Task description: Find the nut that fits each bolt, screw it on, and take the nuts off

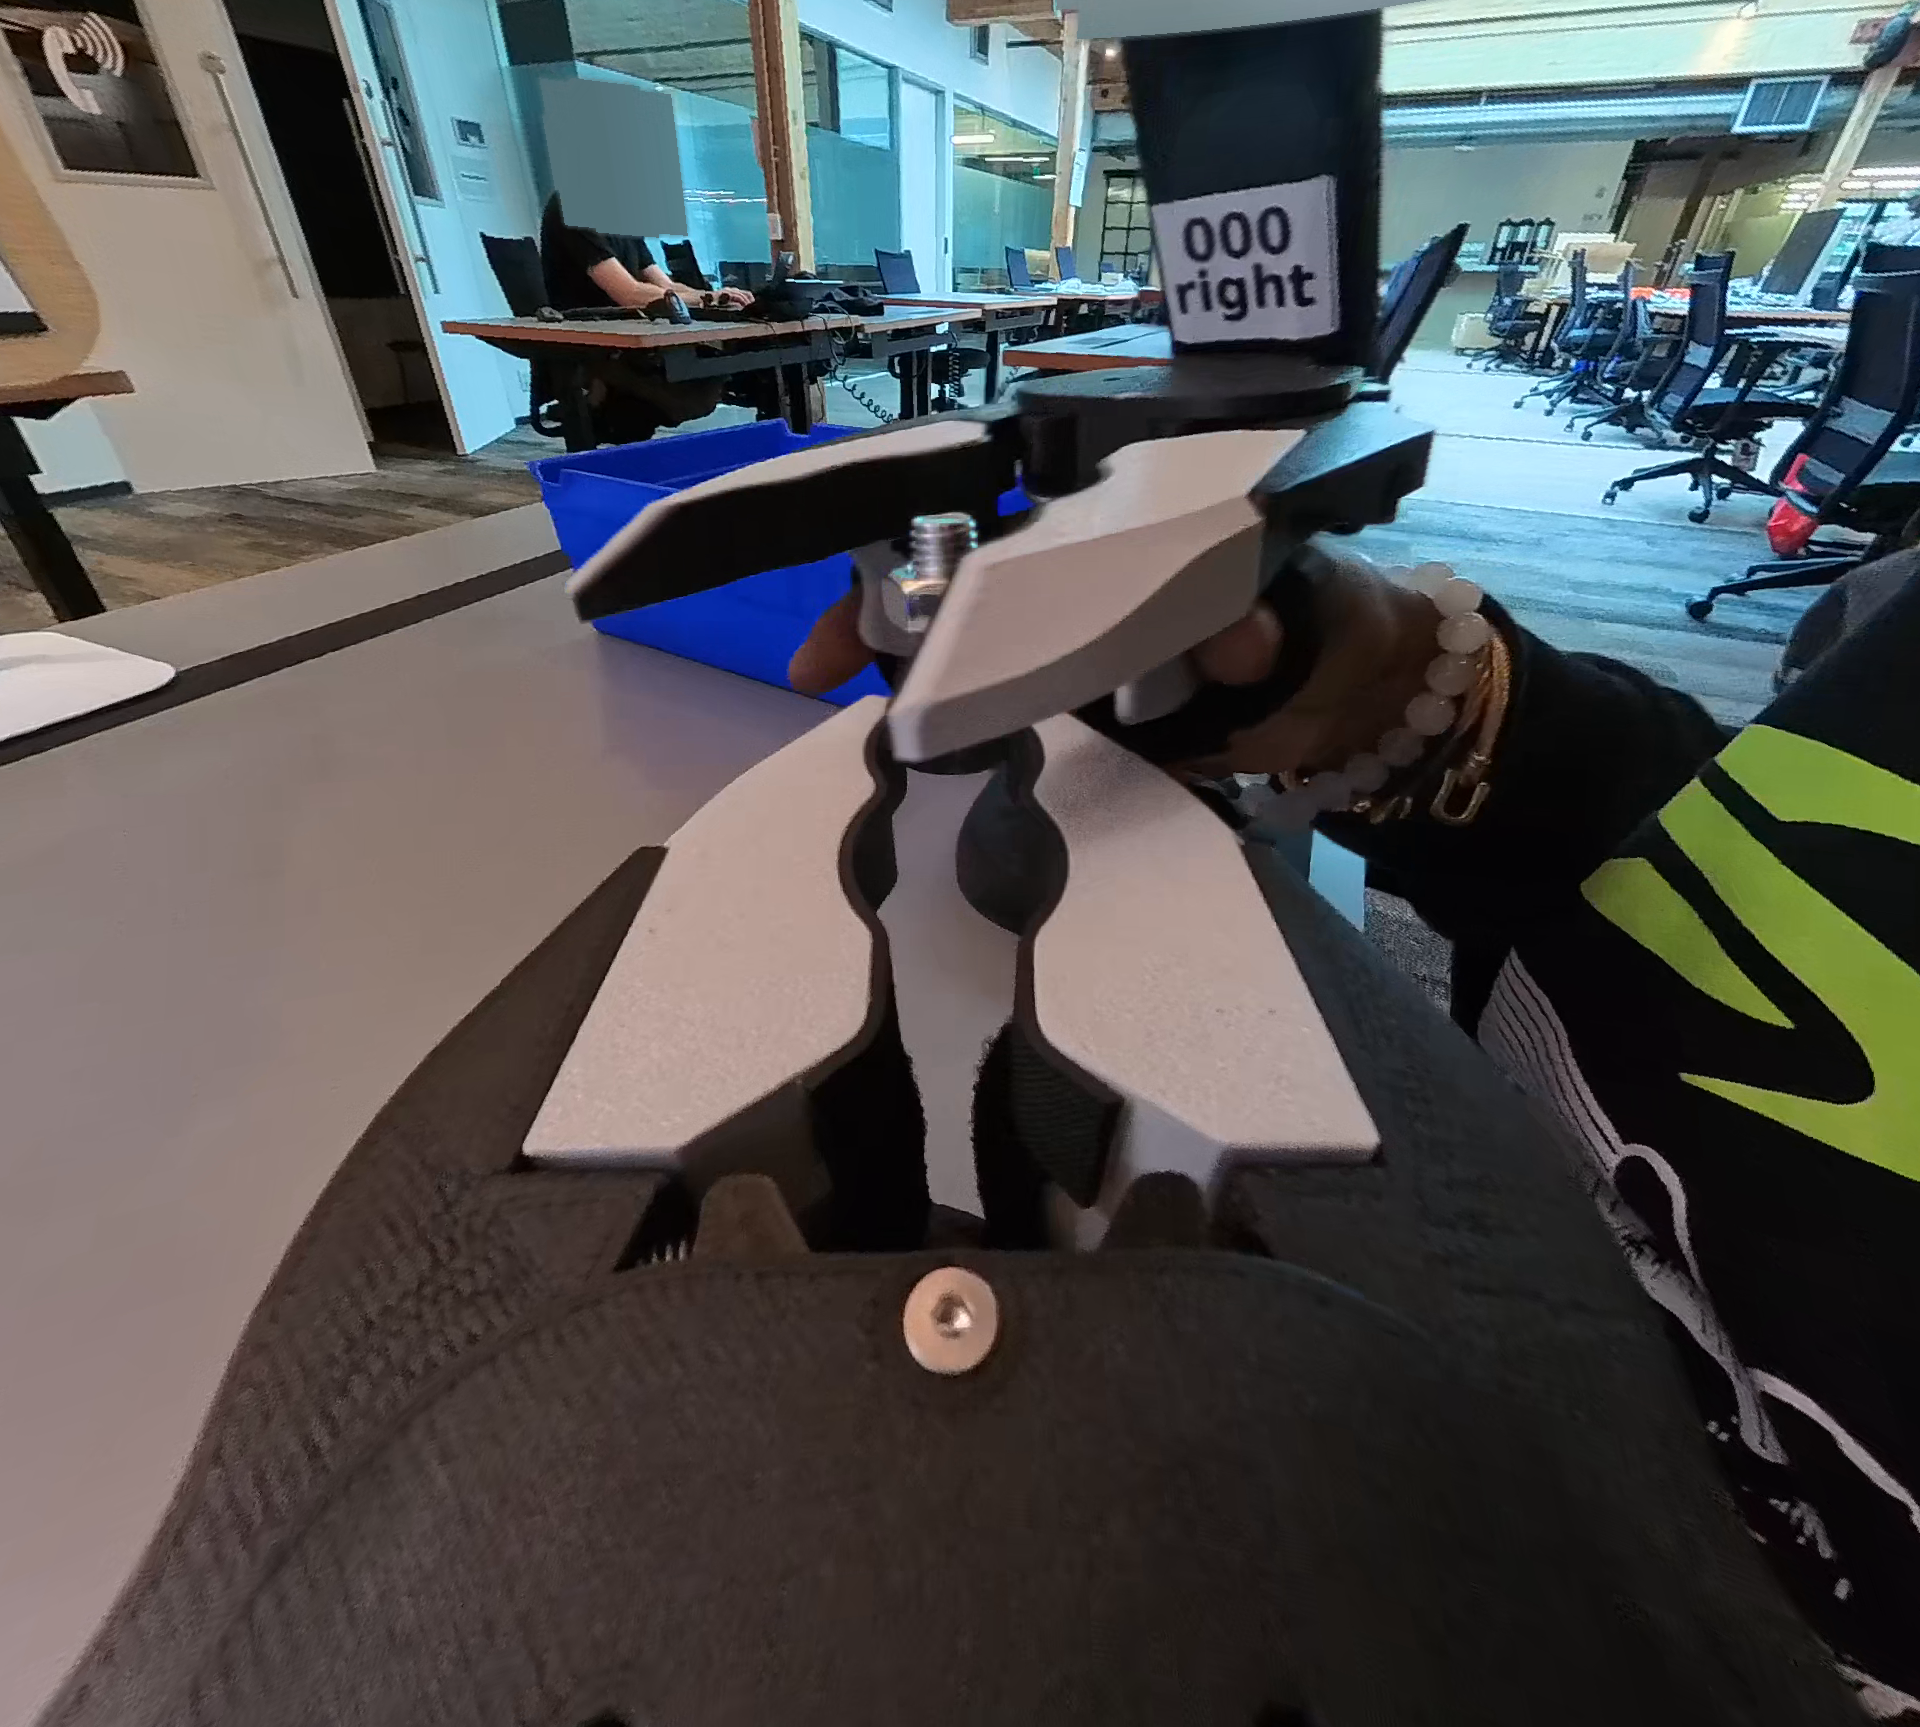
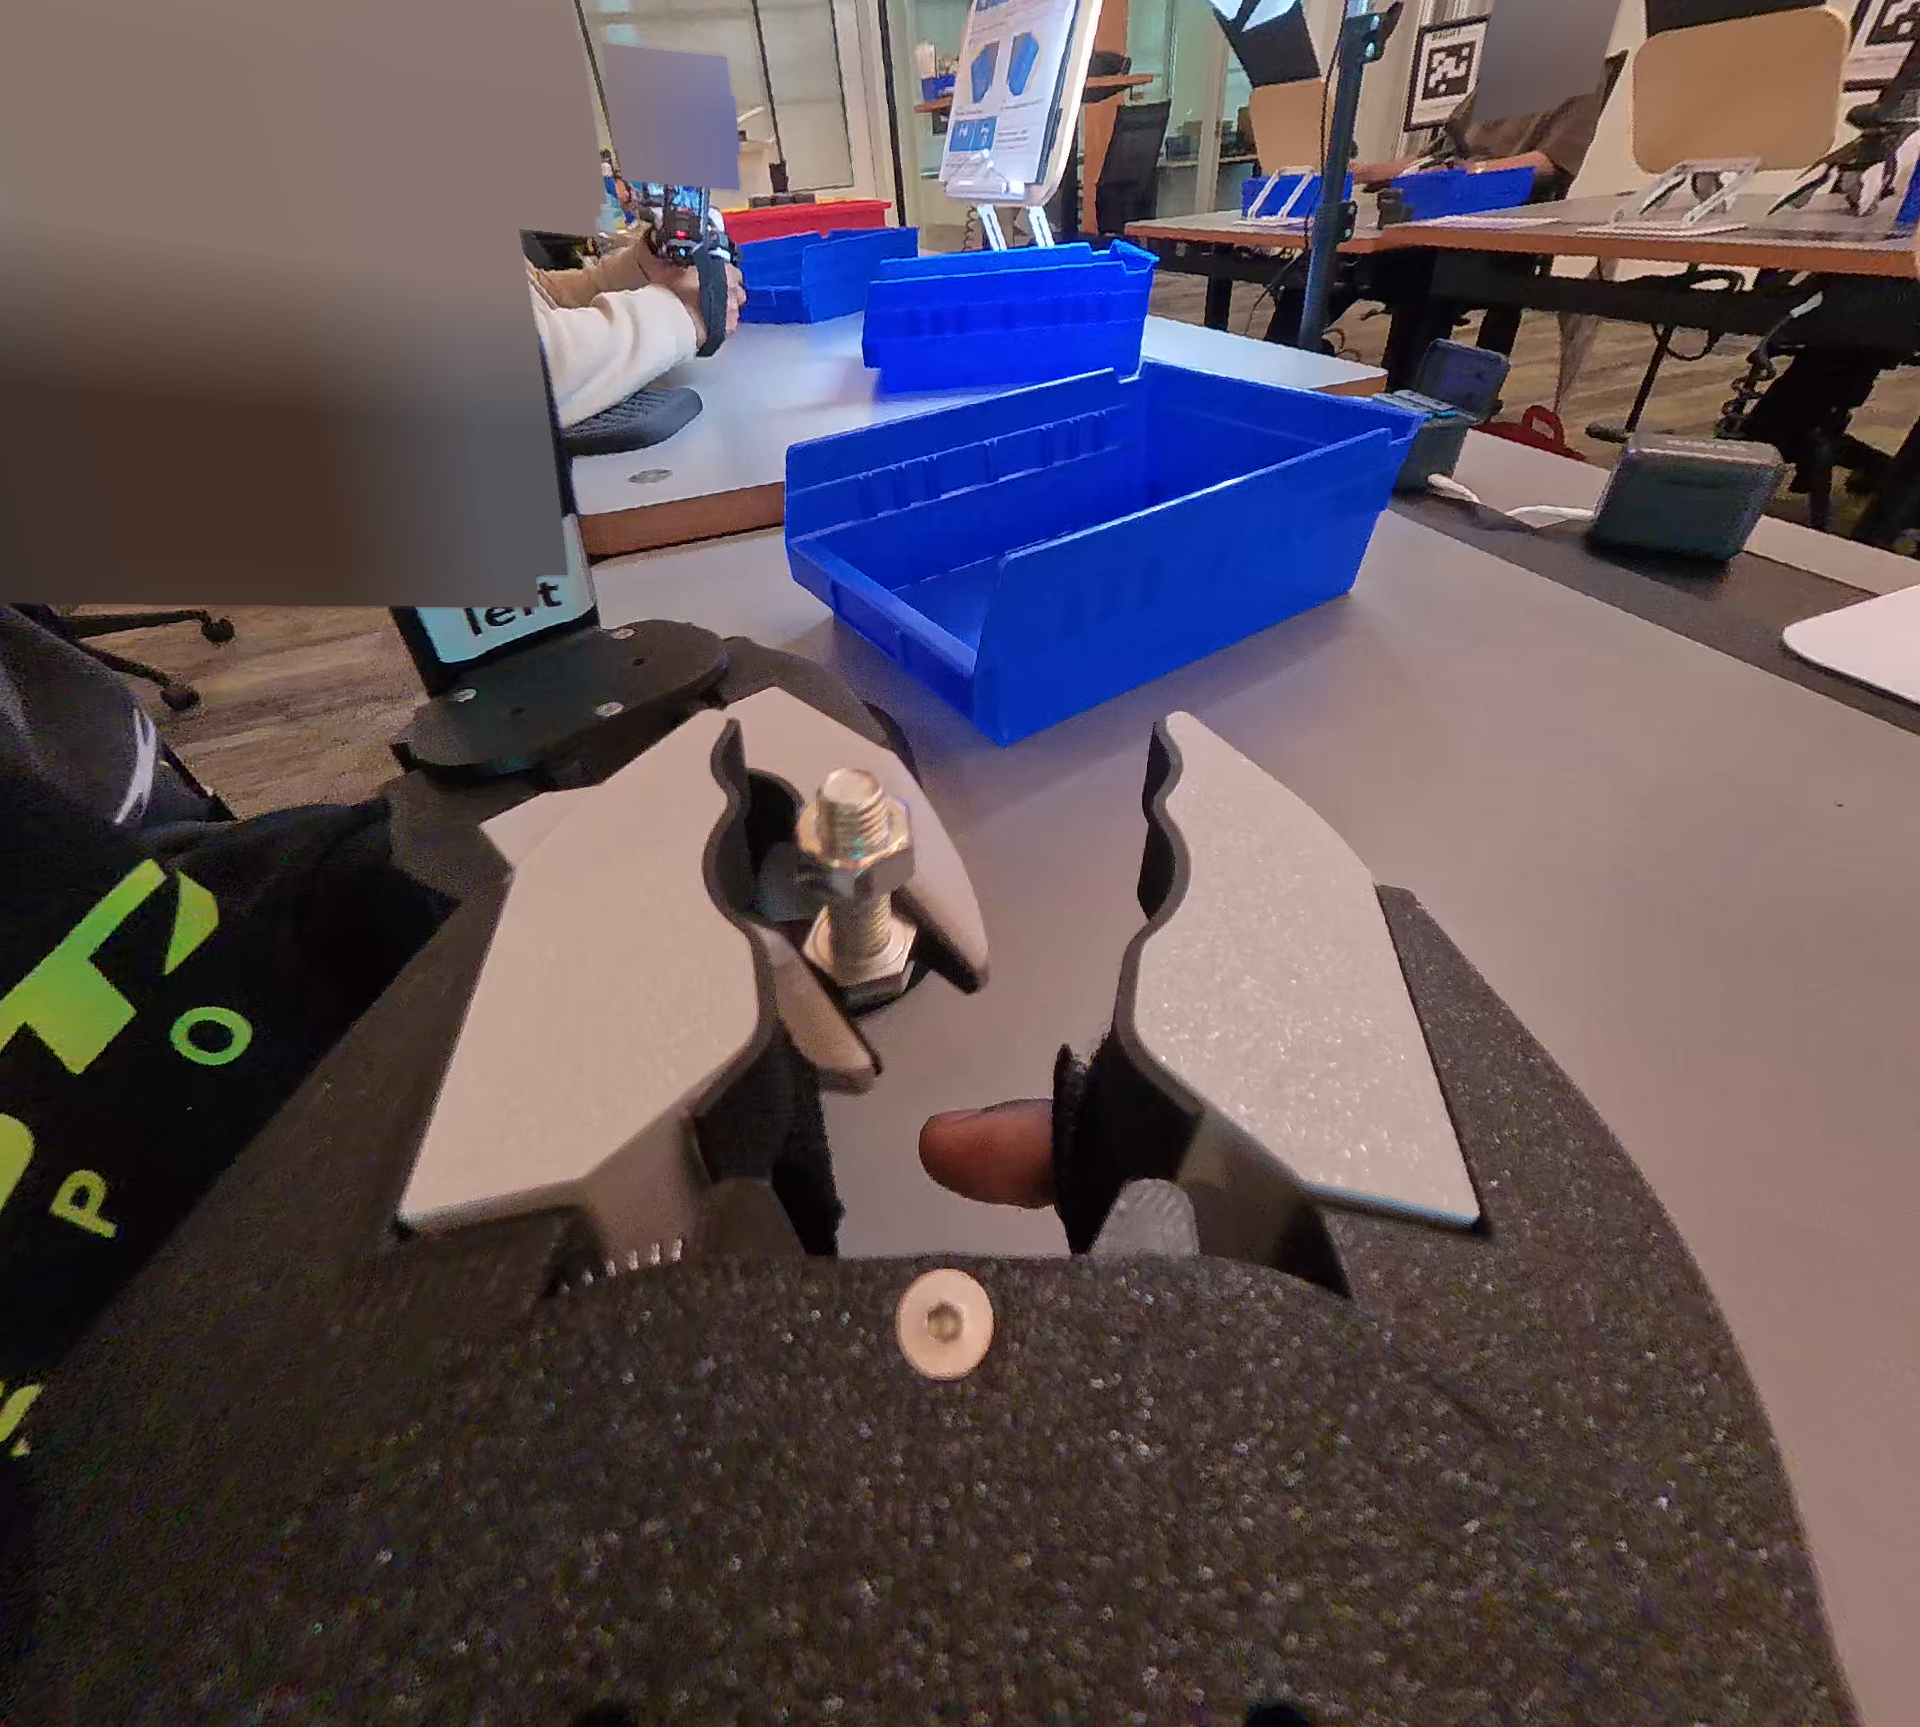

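Note:
A silver bolt (image 2: 847, 820) stands upright with its threaded end up and a silver hex nut (image 2: 854, 867) partway down its shaft. My left gripper (image 2: 904, 1002) reaches in from the left and is shut on the bolt's head, just above the grey table (image 2: 1455, 846). My right gripper (image 2: 945, 742) is wide open, and its left finger (image 2: 623, 950) lies close beside the bolt without pressing on it. In the left wrist view the bolt (image 1: 940, 539) and nut (image 1: 902, 602) show between the right gripper's (image 1: 743, 659) spread fingers. There my left gripper (image 1: 951, 763) is nearly closed, its tips partly hidden.
An open blue bin (image 2: 1091, 555) stands on the table just beyond the grippers and shows in the left wrist view (image 1: 665, 482). More blue bins (image 2: 997, 316) sit farther back. A white pad (image 2: 1860, 649) and dark boxes (image 2: 1683, 493) lie at the right. People sit at other desks. The grippers' ends are close to 5 cm from one another.

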A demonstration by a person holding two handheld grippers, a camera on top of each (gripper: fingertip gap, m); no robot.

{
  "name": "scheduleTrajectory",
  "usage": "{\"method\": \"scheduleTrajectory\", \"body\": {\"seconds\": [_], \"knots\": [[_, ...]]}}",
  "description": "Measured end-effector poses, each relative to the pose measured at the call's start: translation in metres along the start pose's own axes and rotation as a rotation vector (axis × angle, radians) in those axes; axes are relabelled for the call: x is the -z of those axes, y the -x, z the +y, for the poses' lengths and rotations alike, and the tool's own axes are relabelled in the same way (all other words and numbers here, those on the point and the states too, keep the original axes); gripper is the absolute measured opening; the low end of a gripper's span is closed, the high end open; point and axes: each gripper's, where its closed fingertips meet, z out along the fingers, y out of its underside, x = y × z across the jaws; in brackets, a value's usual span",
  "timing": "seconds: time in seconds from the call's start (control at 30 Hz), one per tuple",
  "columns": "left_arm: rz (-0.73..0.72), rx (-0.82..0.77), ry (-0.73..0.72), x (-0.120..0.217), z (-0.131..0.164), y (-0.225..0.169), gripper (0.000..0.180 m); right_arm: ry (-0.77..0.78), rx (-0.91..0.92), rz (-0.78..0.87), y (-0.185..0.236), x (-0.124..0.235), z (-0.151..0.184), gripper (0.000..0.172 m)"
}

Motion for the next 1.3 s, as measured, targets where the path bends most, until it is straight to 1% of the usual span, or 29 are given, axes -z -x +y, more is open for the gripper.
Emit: {"method": "scheduleTrajectory", "body": {"seconds": [0.17, 0.3, 0.37, 0.4, 0.43, 0.47, 0.5, 0.53, 0.6, 0.63, 0.83, 0.93, 1.1, 1.3], "knots": [[0.017, 0.0, -0.006, 0.001, -0.001, -0.003, 0.018, 0.003, -0.008, 0.006, -0.004, 0.002, 0.002, 0.072], [0.01, 0.013, -0.024, 0.004, -0.004, 0.001, 0.018, -0.016, -0.013, 0.03, -0.01, 0.021, -0.001, 0.074], [-0.004, 0.012, -0.024, 0.006, -0.004, 0.005, 0.018, -0.027, -0.015, 0.059, -0.016, 0.034, -0.001, 0.07], [-0.003, 0.011, -0.028, 0.008, -0.005, 0.006, 0.018, -0.038, -0.016, 0.098, -0.023, 0.043, -0.001, 0.05], [-0.004, 0.014, -0.031, 0.009, -0.005, 0.007, 0.018, -0.057, -0.014, 0.14, -0.031, 0.051, -0.002, 0.034], [-0.007, 0.014, -0.03, 0.009, -0.005, 0.008, 0.018, -0.073, -0.016, 0.159, -0.036, 0.058, -0.003, 0.022], [-0.01, 0.013, -0.028, 0.009, -0.005, 0.008, 0.018, -0.082, -0.026, 0.162, -0.037, 0.062, -0.004, 0.016], [-0.011, 0.012, -0.026, 0.009, -0.004, 0.008, 0.018, -0.087, -0.033, 0.161, -0.037, 0.065, -0.005, 0.015], [-0.01, 0.012, -0.025, 0.009, -0.004, 0.008, 0.018, -0.099, -0.028, 0.149, -0.035, 0.065, -0.008, 0.017], [-0.009, 0.009, -0.023, 0.008, -0.004, 0.008, 0.018, -0.104, -0.026, 0.135, -0.032, 0.063, -0.009, 0.021], [-0.007, 0.004, -0.016, 0.008, -0.003, 0.007, 0.018, -0.096, -0.03, -0.008, -0.005, 0.036, -0.012, 0.057], [0.001, 0.002, -0.012, 0.006, -0.002, 0.005, 0.018, -0.065, -0.017, -0.034, 0.002, 0.019, -0.009, 0.068], [0.02, -0.007, -0.002, 0.004, -0.001, -0.001, 0.018, -0.037, -0.019, -0.063, 0.005, 0.001, -0.006, 0.071], [0.039, -0.007, 0.003, 0.002, 0.001, -0.006, 0.018, -0.027, -0.029, -0.062, 0.004, -0.002, -0.003, 0.07]]}}
